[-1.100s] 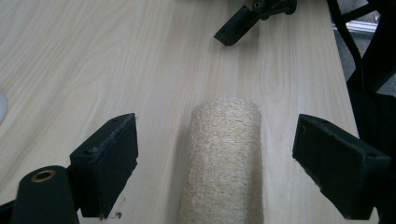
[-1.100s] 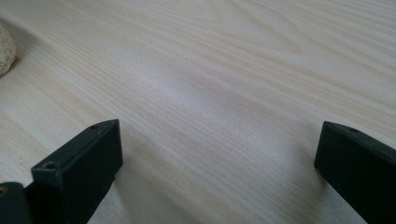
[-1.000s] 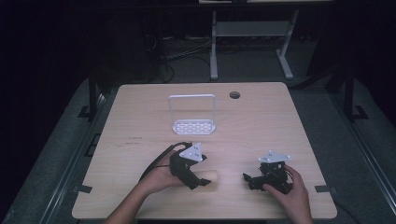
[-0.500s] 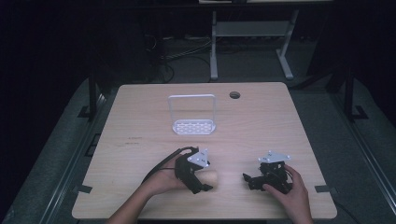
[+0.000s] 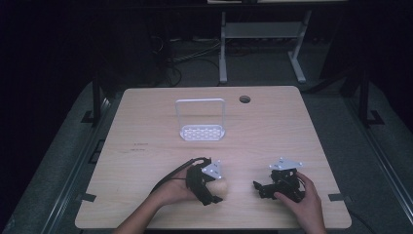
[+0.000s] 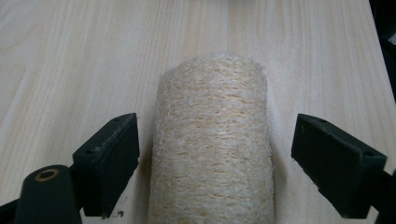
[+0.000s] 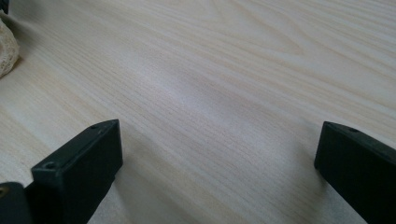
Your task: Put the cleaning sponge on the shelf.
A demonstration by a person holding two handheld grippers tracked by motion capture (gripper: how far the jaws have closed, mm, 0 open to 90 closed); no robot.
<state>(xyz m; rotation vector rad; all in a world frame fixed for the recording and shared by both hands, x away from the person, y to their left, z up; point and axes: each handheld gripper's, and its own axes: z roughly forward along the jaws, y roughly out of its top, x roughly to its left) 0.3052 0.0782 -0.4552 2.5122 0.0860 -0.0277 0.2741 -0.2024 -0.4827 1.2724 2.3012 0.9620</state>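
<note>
A pale beige fibrous loofah roll (image 6: pixel 212 144) lies on the light wood-grain table (image 5: pixel 146 126), near a white perforated rack (image 5: pixel 201 122).

No legible text, labels or numbers.

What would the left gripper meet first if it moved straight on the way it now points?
The loofah roll: it lies on the table between the open jaws of the left gripper, directly ahead and probably very close.

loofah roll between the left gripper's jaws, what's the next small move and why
Probably close the left gripper on the loofah roll. Its jaws stand open on either side of the roll, a gap showing at each side, and the roll lies flat on the wooden table, centred between them. The right gripper rests open, apart from it.
</note>
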